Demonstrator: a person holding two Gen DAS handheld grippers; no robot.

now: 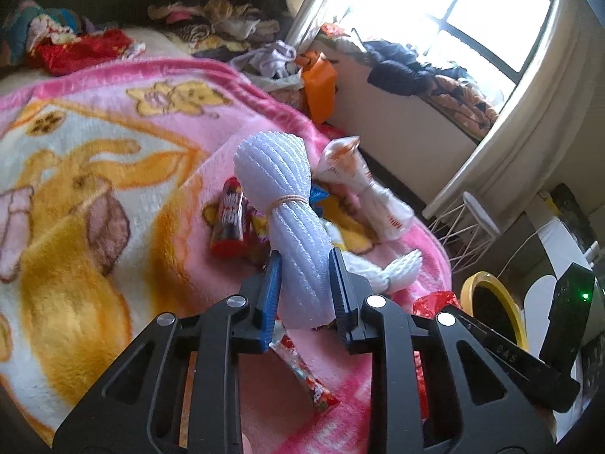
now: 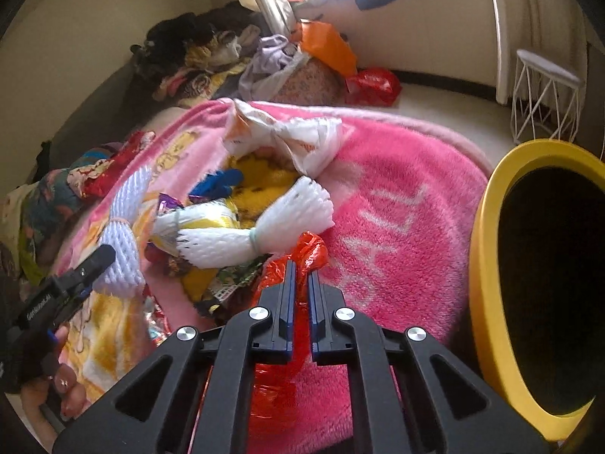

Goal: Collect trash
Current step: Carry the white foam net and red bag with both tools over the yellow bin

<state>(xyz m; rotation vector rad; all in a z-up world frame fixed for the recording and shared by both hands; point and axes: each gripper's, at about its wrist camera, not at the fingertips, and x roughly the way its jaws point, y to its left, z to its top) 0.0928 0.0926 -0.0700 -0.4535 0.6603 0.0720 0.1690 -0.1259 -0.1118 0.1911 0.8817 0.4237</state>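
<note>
Bed blanket (image 1: 94, 159) strewn with trash. Left hand-held gripper (image 1: 304, 265) pinches foam roll (image 1: 281, 204); right hand-held gripper (image 2: 299, 276) clamped on red wrapper (image 2: 302, 253). Pickup step; next, lift both, carry to yellow bin (image 2: 487, 265).

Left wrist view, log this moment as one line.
left claw: shut on white foam net roll | right claw: shut on red plastic wrapper

Fleecy plush blanket (image 2: 397, 204); ribbed white foam net (image 1: 291, 204); glossy crinkled red plastic bag (image 2: 298, 265); smooth yellow bin (image 2: 487, 265).
</note>
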